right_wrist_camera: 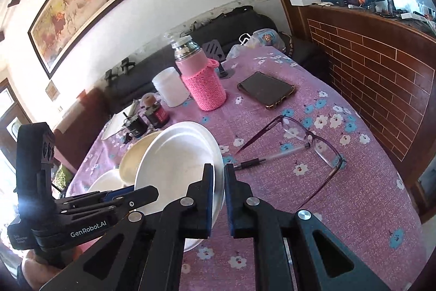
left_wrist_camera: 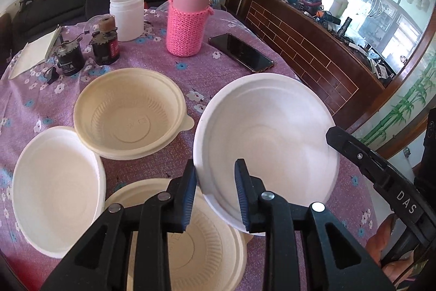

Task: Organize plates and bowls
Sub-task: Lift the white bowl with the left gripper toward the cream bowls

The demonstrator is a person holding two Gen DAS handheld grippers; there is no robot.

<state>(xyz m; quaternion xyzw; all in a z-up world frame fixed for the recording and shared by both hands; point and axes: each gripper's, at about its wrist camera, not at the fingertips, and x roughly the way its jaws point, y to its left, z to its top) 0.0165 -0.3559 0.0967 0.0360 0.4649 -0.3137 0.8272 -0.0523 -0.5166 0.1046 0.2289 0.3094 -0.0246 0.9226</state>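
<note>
We are holding the white plate tilted above the bench, both the left tool and the right tool clamping its rim, probably to stack it on the other white plate.

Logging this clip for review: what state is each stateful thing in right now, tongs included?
White plate: lifted, tilted, gripped at both rims.
Left tongs: shut on the plate's near rim.
Right tongs: shut on its opposite rim.
Cream bowl: upright, empty.
Pink flask: upright, capped.
Phone: flat, screen dark.
Glasses: unfolded.
</note>
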